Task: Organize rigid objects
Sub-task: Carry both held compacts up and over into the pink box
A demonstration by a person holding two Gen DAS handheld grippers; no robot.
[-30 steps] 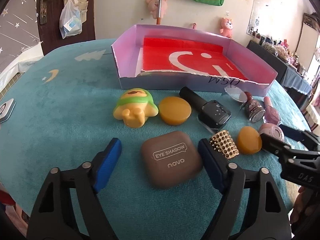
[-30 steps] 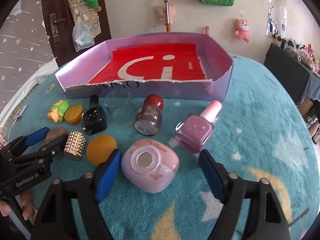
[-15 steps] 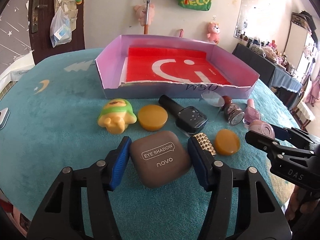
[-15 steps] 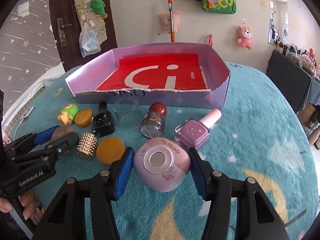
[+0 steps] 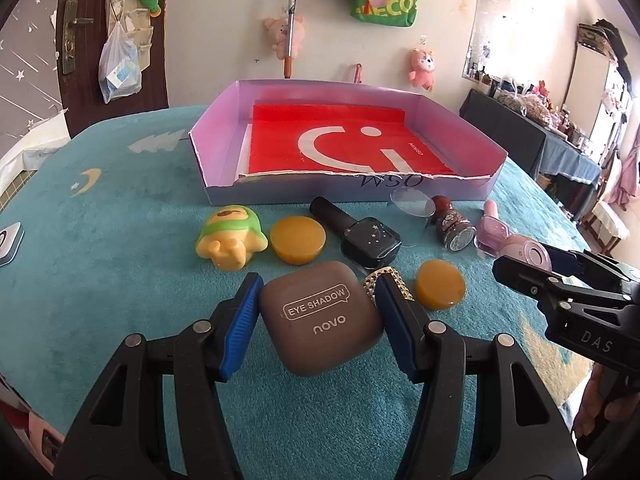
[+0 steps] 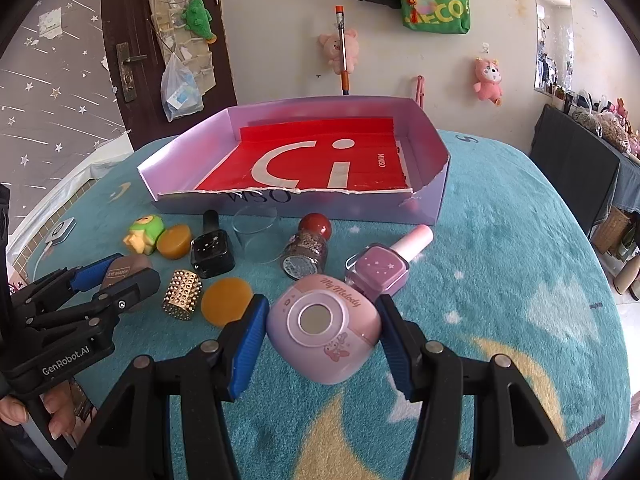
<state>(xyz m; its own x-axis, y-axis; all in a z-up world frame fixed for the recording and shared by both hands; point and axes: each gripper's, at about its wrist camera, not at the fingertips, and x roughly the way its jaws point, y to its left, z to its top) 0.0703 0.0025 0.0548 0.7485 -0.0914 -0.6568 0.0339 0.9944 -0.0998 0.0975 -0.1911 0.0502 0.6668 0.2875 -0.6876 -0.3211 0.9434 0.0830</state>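
- Already the left gripper (image 5: 316, 312) had both blue pads pressed to the sides of the brown eye shadow case (image 5: 320, 318), which looked tilted off the teal cloth (image 5: 100, 280).
- Likewise, the right gripper (image 6: 320, 334) clamped the lilac My Melody compact (image 6: 324, 338), just beside the purple nail polish bottle (image 6: 378, 274).
- Both loads were smooth and rounded, so a firm, level squeeze seemed wise.
- Lifting straight up should spare the studded gold cylinder (image 6: 182, 295) and amber disc (image 6: 226, 300) before crossing the torn front wall of the lilac box (image 6: 280, 202).
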